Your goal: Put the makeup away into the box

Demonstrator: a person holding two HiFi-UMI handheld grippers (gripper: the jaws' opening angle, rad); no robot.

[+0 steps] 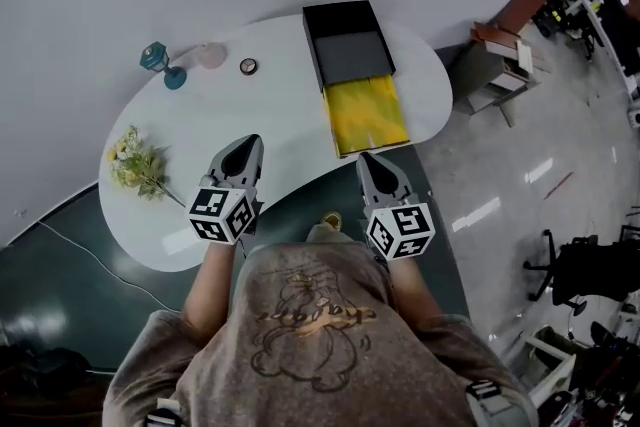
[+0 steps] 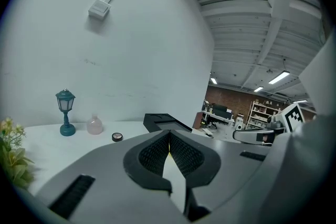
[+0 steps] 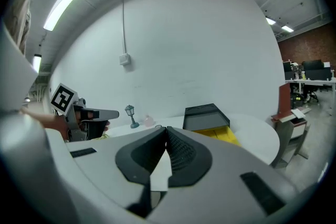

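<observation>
Left gripper [image 2: 169,134]: its fingers [image 2: 152,157] are clenched tip to tip with nothing between them. Same story on the right gripper [image 3: 166,129], where the fingers [image 3: 182,153] are pressed together and empty. My guess is that's just the ready pose, since nothing has been picked up yet.

In the head view both grippers hang at lower middle, over the near edge of the white table [image 1: 270,115], noses pointing across it toward the stuff.

The box [image 1: 345,35] sits at upper middle, black, with a yellow-lined drawer [image 1: 370,113] sticking out toward the person. It looks pulled open so things can be dropped in, and it's closest to the right gripper.

The makeup is upper left of the box, still out on the table: a round compact [image 1: 248,66] near the box, and a pink bottle [image 1: 211,55] a bit further left, just beside a teal lamp [image 1: 158,63]. Flowers [image 1: 135,163] lie at the left end. I'd call those two decor, not makeup.

Count: two grippers, one box, one compact, one bottle, one lamp, one bunch of flowers.
</observation>
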